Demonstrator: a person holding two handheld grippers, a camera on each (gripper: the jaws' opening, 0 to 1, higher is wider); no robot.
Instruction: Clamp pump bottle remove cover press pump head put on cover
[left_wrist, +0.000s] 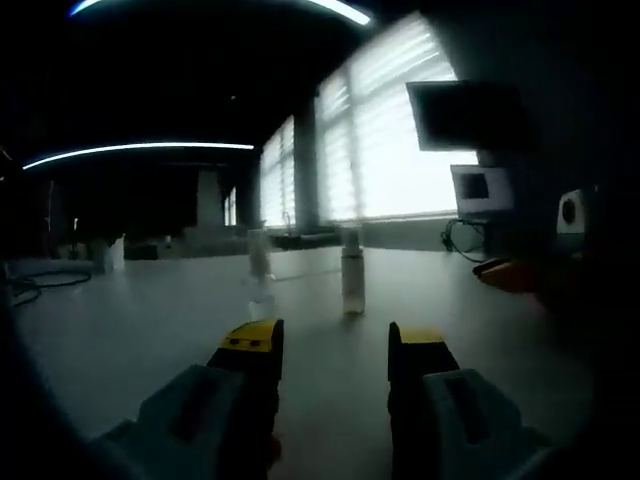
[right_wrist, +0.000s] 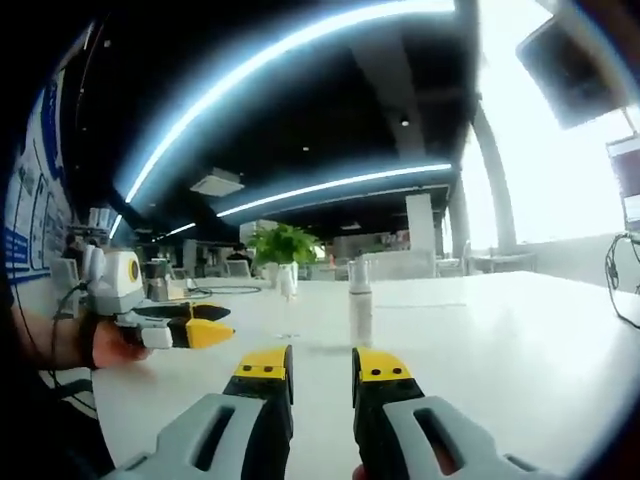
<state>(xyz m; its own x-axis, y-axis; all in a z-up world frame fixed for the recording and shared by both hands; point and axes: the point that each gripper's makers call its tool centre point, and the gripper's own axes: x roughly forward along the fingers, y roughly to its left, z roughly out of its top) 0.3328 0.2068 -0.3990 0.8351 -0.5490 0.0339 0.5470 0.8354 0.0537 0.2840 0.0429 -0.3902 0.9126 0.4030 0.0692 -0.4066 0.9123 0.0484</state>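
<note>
Ahead of the left tool, past its 2 yellow-tipped jaws, a small pale cylindrical pump bottle with its cover on stands upright on the wide white counter, well clear of the tips and slightly right of the gap between them. Those jaws stand apart with nothing between them. To the left of the bottle a slim clear glass item stands blurred, and I cannot tell what it is. Ahead of the right tool the same bottle stands just beyond the jaw tips, in line with the right jaw; these jaws too are apart and empty, with a narrower gap. Off to the left, a hand holds the other tool low over the counter, its yellow tips pointing right. Farther back sits a leafy green plant in a white pot.
</note>
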